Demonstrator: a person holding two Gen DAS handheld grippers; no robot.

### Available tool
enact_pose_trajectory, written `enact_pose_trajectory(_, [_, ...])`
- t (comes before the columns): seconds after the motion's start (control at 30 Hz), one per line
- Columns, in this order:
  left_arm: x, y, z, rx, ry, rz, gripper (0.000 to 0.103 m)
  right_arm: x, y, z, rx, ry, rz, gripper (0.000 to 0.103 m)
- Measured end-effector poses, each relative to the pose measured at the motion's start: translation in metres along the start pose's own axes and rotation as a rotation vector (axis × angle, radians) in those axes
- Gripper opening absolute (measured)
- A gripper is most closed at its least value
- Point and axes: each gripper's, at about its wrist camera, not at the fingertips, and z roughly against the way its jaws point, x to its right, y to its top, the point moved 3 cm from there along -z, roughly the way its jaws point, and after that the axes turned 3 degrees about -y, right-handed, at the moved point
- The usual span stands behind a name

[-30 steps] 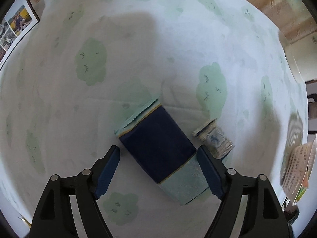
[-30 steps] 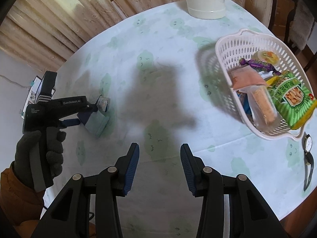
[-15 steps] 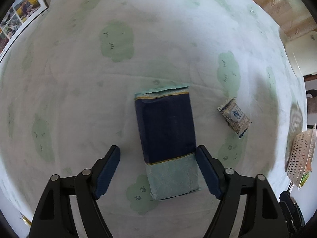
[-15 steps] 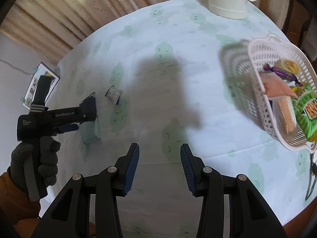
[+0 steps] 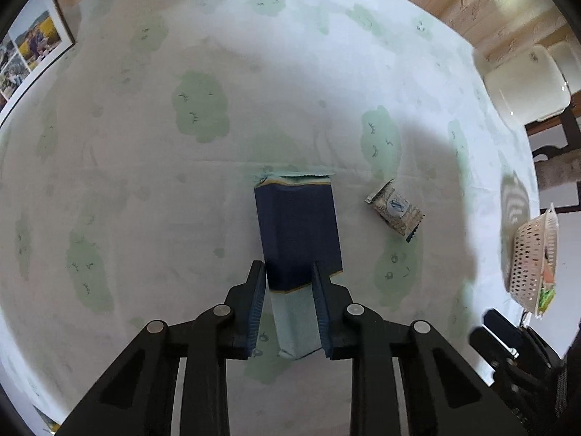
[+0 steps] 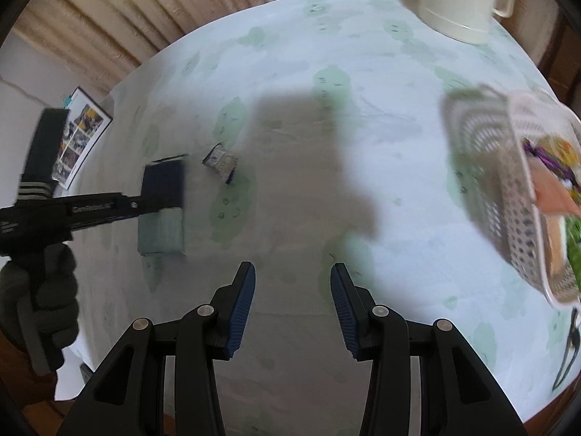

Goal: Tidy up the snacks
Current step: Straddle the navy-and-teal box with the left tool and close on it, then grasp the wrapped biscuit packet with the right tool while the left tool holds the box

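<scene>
A long snack packet, navy with pale teal ends, sits between the fingers of my left gripper. Its jaws are closing, and the pads press on the packet's sides near the teal end. The right wrist view shows the same packet under that gripper, held by a gloved hand. A small grey wrapped snack lies just right of the packet. My right gripper hangs open over bare tablecloth with nothing between its fingers. A white basket holding several snacks stands at the right.
The round table has a white cloth with green prints. A cream jug stands at the far edge. A framed photo sheet lies at the left edge. Curtains hang behind the table.
My left gripper's jaws have closed from wide apart onto the navy packet, which now lies straight between them. The right wrist view has shifted left, so the basket now sits at its right edge.
</scene>
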Motion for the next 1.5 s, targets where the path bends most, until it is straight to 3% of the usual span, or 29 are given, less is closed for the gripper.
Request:
enact_pose_trajectory(0.07, [-0.008,0.002,0.004,-0.004,-0.026,0.034,0.025,-0.011,0.007,-0.005,-0.004,0.007,0.025,0.045])
enact_pose_trajectory(0.1, [-0.01,0.001,0.003,-0.005,-0.031,0.051,0.034,-0.014,0.01,-0.007,-0.003,0.011,0.032,0.045])
enact_pose_trajectory(0.13, [-0.012,0.002,0.003,-0.005,-0.031,0.07,0.053,-0.019,0.013,-0.008,-0.001,0.016,0.043,0.045])
enact_pose_trajectory(0.2, [-0.011,0.003,-0.001,0.003,-0.035,0.103,0.073,-0.027,0.017,-0.009,0.002,0.021,0.059,0.045])
enact_pose_trajectory(0.23, [-0.014,0.001,-0.001,0.001,-0.041,0.114,0.073,-0.03,0.018,-0.01,0.002,0.023,0.064,0.045])
enact_pose_trajectory(0.37, [-0.011,-0.002,-0.01,-0.03,-0.038,0.113,0.073,-0.03,0.017,-0.013,-0.009,0.016,0.066,0.045])
enact_pose_trajectory(0.57, [0.01,-0.003,-0.031,-0.034,0.061,0.035,0.074,-0.021,0.014,-0.016,-0.018,-0.001,0.036,0.045])
enact_pose_trajectory(0.67, [0.019,-0.005,-0.032,-0.019,0.148,-0.06,0.057,-0.019,0.014,-0.017,-0.02,-0.008,0.032,0.045])
enact_pose_trajectory(0.7, [0.02,-0.005,-0.03,-0.01,0.169,-0.083,0.047,-0.019,0.014,-0.017,-0.02,-0.009,0.034,0.045])
enact_pose_trajectory(1.13, [-0.03,-0.009,0.012,0.035,0.121,-0.001,0.046,-0.049,0.05,-0.039,-0.009,0.01,0.134,0.045])
enact_pose_trajectory(1.5, [-0.044,-0.014,0.023,0.022,0.121,0.018,0.046,-0.085,0.083,-0.073,-0.02,-0.031,0.246,0.045])
